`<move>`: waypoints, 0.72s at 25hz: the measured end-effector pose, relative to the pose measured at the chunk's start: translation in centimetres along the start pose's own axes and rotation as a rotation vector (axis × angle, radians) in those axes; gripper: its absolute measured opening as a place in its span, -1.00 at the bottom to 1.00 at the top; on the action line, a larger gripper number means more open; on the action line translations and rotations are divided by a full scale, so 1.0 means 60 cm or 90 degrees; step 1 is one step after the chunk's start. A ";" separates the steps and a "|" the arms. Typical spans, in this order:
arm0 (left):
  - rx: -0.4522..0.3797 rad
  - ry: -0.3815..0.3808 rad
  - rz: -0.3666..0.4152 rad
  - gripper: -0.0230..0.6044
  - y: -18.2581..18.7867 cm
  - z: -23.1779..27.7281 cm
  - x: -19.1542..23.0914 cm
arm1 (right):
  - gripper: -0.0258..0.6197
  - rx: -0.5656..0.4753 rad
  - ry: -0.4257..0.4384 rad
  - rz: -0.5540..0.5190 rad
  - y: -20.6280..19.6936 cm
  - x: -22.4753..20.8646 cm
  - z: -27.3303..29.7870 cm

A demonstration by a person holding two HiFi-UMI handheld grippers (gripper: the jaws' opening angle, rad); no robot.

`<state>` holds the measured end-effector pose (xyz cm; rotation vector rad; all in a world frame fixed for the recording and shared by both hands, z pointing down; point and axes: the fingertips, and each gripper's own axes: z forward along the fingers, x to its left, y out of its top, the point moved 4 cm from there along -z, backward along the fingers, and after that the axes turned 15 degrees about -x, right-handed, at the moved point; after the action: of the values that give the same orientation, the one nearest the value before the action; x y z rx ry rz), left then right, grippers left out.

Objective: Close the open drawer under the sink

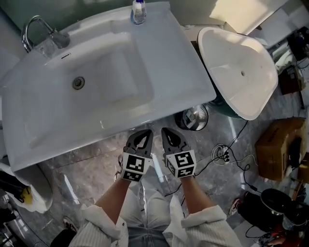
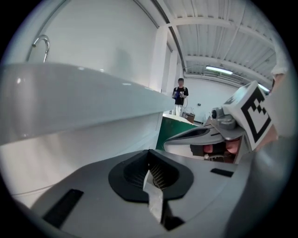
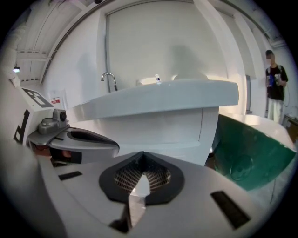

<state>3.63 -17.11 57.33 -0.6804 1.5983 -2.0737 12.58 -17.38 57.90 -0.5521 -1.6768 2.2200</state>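
Head view:
- The white sink (image 1: pixel 161 72) is seen from directly above, with a faucet (image 1: pixel 35 30) at its back left and a small bottle (image 1: pixel 138 10) on its back rim.
- The left claw (image 1: pixel 142 137) and right claw (image 1: pixel 172 138) are held side by side, just in front of the sink's front edge and over the marbled floor (image 1: pixel 91 161).
- Both are pointed toward the sink.
- The drawer is covered by the sink from this angle.
- A second white basin (image 1: pixel 241 72) is seen to the right, a cardboard box (image 1: pixel 277 147) further right, and a black cable (image 1: pixel 227 157) on the floor.

Left gripper view:
- The jaws of the left claw (image 2: pixel 150 158) are brought together, with nothing between them.
- The sink's rim (image 2: pixel 70 93) is seen above, and the white drawer front (image 2: pixel 84 144) under it, close ahead.
- The right claw (image 2: pixel 200 135) is seen alongside, apart from the front.
- A person (image 2: pixel 180 95) is seen standing far back.

Right gripper view:
- The jaws of the right claw (image 3: pixel 142 160) are likewise pressed together and empty.
- The drawer front (image 3: pixel 153 132) is seen under the sink (image 3: pixel 158 100), not touched by either claw.
- Whether it is pulled out or flush cannot be told.
- The left claw (image 3: pixel 79 139) is seen at left and a green tub (image 3: pixel 251 153) at right.
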 end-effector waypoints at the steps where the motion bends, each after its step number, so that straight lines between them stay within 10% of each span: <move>1: -0.003 -0.002 0.000 -0.88 0.008 -0.003 -0.002 | -0.89 -0.005 -0.001 -0.003 0.010 0.003 -0.006; 18: -0.082 -0.025 0.016 -0.88 0.184 -0.081 -0.033 | -0.89 -0.087 0.038 -0.032 0.201 0.083 -0.074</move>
<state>2.63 -14.91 45.38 -0.7365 1.7208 -1.9410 10.16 -14.59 44.62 -0.5978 -1.8001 2.0449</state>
